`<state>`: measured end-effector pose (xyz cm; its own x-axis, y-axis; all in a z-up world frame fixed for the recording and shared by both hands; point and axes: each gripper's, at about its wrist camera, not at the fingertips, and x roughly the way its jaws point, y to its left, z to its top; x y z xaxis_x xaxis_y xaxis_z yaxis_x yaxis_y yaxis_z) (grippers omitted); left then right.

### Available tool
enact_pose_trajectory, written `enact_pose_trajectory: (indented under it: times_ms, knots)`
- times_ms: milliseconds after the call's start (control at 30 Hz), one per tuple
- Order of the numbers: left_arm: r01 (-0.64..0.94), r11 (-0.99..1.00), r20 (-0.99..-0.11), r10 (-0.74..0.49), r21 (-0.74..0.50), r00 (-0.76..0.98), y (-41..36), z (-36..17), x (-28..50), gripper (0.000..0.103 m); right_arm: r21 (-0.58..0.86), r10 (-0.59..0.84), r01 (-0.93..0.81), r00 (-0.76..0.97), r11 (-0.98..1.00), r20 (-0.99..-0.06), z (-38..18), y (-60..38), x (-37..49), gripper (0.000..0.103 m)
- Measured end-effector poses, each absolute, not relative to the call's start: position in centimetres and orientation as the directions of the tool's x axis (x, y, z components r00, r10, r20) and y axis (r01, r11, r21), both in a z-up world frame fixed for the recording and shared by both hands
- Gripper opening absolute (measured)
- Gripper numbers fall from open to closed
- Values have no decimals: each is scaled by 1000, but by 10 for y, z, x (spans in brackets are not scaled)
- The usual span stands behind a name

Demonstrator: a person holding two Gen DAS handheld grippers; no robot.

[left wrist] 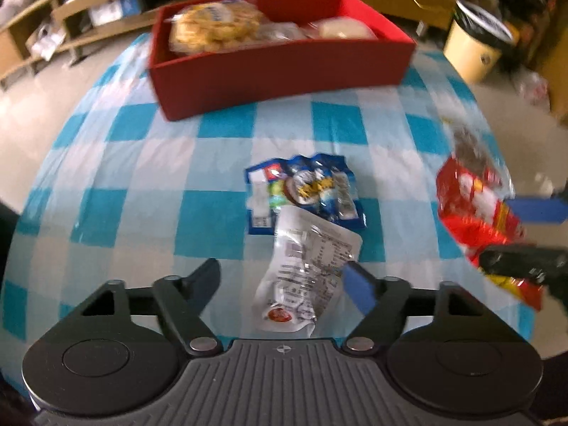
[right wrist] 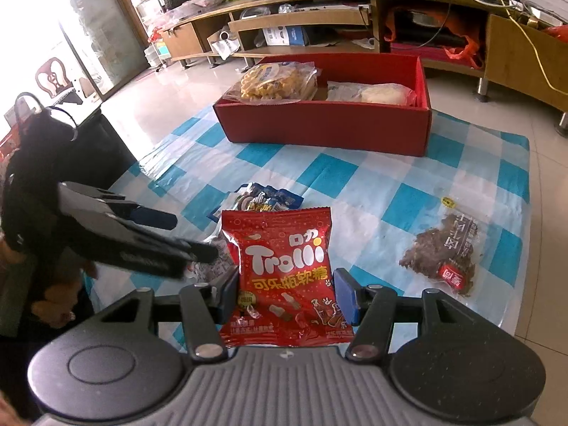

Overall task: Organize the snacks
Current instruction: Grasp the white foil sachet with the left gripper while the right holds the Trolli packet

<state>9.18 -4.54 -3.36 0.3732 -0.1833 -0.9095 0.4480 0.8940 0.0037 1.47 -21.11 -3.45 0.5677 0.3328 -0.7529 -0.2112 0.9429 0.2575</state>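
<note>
My left gripper (left wrist: 280, 269) stands open over a white crinkled packet (left wrist: 305, 269) that lies on the blue checked cloth (left wrist: 142, 177). Its pads do not press on the packet. A blue snack packet (left wrist: 305, 191) lies just beyond the white one. My right gripper (right wrist: 285, 294) is shut on a red Trolli gummy bag (right wrist: 284, 266), held upright above the cloth. In the left wrist view that red bag (left wrist: 475, 206) and the right gripper (left wrist: 497, 232) show at the right edge. The red box (right wrist: 319, 131) at the far side holds a yellow snack bag (right wrist: 277, 81) and a white bag (right wrist: 372, 94).
A clear packet of dark dried meat (right wrist: 443, 252) lies on the cloth at the right. The left gripper (right wrist: 193, 236) and the hand holding it fill the left of the right wrist view. A wooden TV cabinet (right wrist: 319, 14) and a cream bin (left wrist: 475, 46) stand beyond the cloth.
</note>
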Motion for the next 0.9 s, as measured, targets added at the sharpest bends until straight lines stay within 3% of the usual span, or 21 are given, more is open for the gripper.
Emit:
enact_pose_trajectory:
  times_ms: [133,200,300,433,900]
  knots:
    - [476,876,-931,-107,78,349,-56,-57,85,77,254,329,-209,567,944,-755,-35,-213,13,56]
    - [477,877,-929,-128,57,346,-53,-51,82,58,255,331,-213,569,943,-752,-34,-213,12,56]
    - [439,899,-932,-160,-1,325,-44,-45,83,48,259,337,-216,576,942,-745,-31,-213,12,56]
    - [397,912,-927,-232,-103,294,-33,-34,85,46,263,341,-217,589,940,-733,-27,-213,12,56]
    - [349,901,-866,-375,-257,331,-22,3,98,45,274,336,-197,622,941,-707,-19,-217,17,56]
